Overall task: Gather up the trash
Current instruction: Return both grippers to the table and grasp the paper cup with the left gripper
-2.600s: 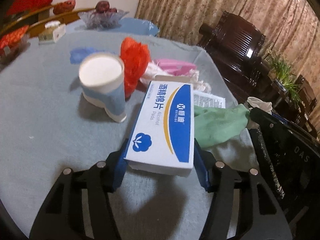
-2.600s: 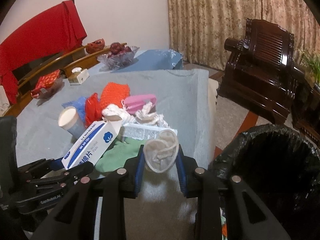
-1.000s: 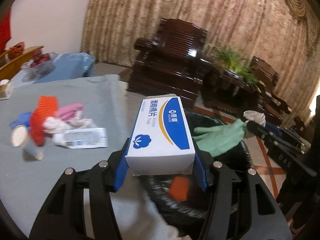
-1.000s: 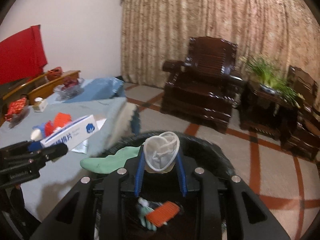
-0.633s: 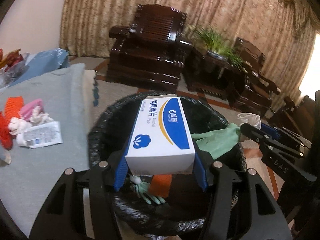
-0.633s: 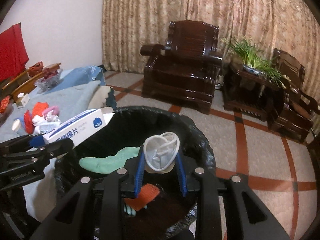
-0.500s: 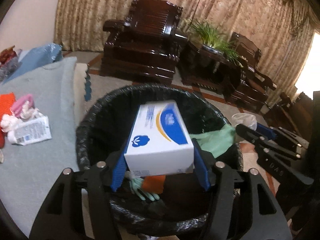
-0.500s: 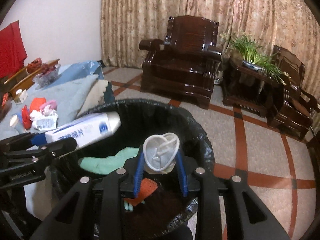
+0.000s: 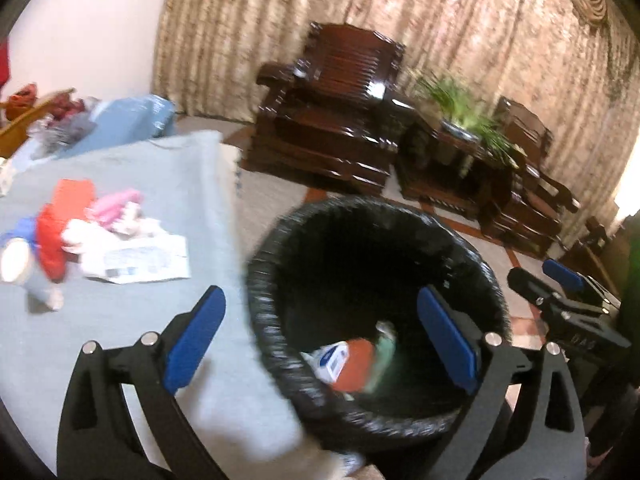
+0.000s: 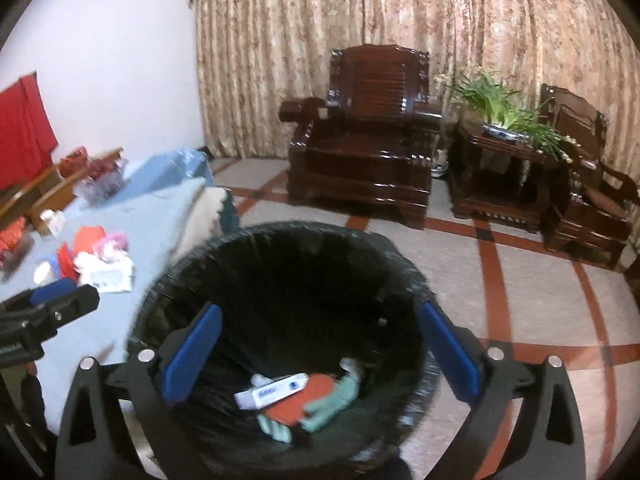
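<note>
Both tongs, left (image 9: 320,336) and right (image 10: 316,350), are opening, empty, over the black-lined round bin (image 10: 280,248); the white-and-blue box (image 10: 272,392) lies inside. Next: returning to the grey counter's (image 9: 120,320) remaining litter at frame left.

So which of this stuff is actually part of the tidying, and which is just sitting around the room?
Part of the job:
- black-lined bin
- white and blue box, orange piece and green glove inside it
- litter pile on the grey cloth
- left gripper and right gripper, both opening, nothing between them

Just lying about:
- armchair
- potted plant
- curtains
</note>
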Motion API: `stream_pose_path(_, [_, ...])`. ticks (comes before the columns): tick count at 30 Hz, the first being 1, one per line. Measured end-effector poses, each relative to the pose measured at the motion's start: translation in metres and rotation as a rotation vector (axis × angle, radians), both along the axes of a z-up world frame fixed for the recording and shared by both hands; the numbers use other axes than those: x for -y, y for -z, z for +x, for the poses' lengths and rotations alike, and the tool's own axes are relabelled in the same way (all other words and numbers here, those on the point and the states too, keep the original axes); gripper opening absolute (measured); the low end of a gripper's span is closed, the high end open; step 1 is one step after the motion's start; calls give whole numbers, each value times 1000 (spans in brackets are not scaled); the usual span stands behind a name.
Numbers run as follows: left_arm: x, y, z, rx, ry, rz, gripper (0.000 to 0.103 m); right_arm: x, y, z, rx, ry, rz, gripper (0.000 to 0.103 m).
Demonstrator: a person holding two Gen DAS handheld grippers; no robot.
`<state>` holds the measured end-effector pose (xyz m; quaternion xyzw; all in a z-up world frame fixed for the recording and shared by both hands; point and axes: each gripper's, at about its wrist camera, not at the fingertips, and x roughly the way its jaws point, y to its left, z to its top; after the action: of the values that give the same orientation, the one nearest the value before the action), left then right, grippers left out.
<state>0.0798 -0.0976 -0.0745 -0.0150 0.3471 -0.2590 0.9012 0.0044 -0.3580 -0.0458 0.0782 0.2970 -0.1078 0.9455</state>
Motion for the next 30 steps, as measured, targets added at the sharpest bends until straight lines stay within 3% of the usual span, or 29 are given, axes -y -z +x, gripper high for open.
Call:
stream_pose_path(7, [-61, -24, -6, 73, -151, 11, 94, -53, -17, 19, 72, -121, -4, 97])
stream_pose_path(17, [-139, -47, 5, 115, -312, 41, 94, -128, -22, 58, 123, -268, 1, 97])
stream_pose_path(30, [-221, -31, 29, 106, -523, 88, 94, -204, -5, 109, 138, -391, 11, 97])
